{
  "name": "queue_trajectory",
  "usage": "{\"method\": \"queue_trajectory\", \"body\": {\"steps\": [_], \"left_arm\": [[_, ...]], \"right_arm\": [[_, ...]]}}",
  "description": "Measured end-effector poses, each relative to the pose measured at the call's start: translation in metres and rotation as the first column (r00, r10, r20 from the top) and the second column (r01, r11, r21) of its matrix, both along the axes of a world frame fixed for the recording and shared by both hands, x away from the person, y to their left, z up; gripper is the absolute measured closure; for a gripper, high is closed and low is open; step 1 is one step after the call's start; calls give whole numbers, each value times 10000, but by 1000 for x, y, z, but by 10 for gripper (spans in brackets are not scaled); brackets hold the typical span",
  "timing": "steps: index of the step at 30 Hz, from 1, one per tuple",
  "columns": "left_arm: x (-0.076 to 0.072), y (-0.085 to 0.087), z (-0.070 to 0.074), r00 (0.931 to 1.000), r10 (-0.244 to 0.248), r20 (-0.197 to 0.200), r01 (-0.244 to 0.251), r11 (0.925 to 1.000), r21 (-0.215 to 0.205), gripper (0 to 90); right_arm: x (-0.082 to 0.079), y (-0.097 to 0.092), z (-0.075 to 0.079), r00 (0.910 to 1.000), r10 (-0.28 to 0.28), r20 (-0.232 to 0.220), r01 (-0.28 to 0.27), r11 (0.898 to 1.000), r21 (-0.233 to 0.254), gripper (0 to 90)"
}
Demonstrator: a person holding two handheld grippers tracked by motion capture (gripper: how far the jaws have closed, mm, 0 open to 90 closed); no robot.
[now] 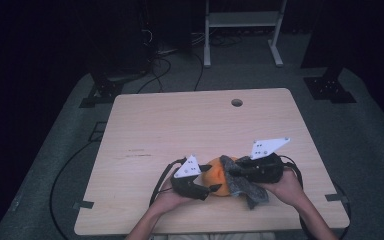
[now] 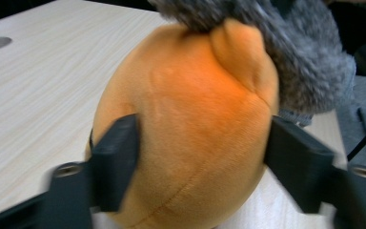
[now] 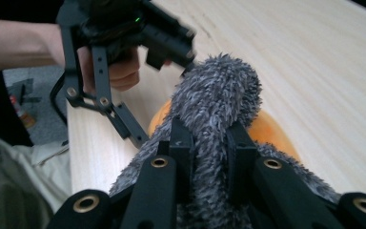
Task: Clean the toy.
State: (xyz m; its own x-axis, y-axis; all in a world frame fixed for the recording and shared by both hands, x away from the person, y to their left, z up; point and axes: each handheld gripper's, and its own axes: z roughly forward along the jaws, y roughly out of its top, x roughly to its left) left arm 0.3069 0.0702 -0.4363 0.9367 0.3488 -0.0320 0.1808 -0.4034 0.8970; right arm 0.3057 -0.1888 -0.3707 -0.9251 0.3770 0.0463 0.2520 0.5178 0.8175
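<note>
At the table's (image 1: 180, 125) near edge, the left gripper (image 1: 211, 188) straddles an orange plush toy (image 1: 219, 176), jaws touching its sides, while the right gripper (image 1: 234, 172) pinches a fuzzy grey sock (image 1: 240, 185) draped over it. Both look soft, light, yielding; grip folds firmly.

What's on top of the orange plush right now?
A grey fuzzy cloth drapes over the top of the orange plush, pinched by the right gripper. The left gripper clamps the plush's sides. The plush's covered upper part cannot be seen.
</note>
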Motion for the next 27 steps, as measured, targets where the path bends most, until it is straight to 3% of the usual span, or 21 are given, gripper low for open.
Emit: {"method": "queue_trajectory", "body": {"steps": [3,5,7,9,13,16,18,20,23,25,27], "left_arm": [[3,-6,-3,9998,41,-219,-36,9997,252,114],[2,-6,-4,9999,40,-93,-37,9995,309,159],[0,-4,-3,9999,63,112,-66,9997,216,294],[-1,-3,-2,9997,23,246,-29,9997,255,354],[-3,-1,-3,9993,-158,327,150,9996,254,367],[-3,-1,-3,9992,-194,336,186,9995,243,369],[-3,-3,-2,9989,-264,384,254,9993,279,372],[-4,-3,-2,9985,-280,470,265,9991,333,375],[-3,2,-1,9989,-128,457,119,9997,200,391],[-1,8,2,9997,-3,243,8,9998,-193,413],[1,14,5,9998,106,167,-99,9992,-399,421]], "right_arm": [[-4,0,-2,9993,312,-223,-311,9995,84,764],[-6,4,-2,9989,457,-142,-457,9990,-20,764],[-3,2,-1,9995,300,-97,-301,9995,-51,765],[1,-3,-1,9999,31,-121,-31,10000,2,766],[11,-23,-8,9968,-774,-221,769,9968,-226,767],[19,-39,-16,9880,-1455,-527,1435,9889,-396,767],[20,-40,-16,9875,-1453,-609,1442,9893,-221,767],[17,-32,-9,9930,-1101,-416,1103,9939,32,766],[19,-23,-6,9958,-866,-289,868,9962,38,765],[24,-28,-11,9926,-1074,-575,1084,9940,152,765],[30,-36,-24,9852,-1548,-743,1525,9877,-355,764]]}}
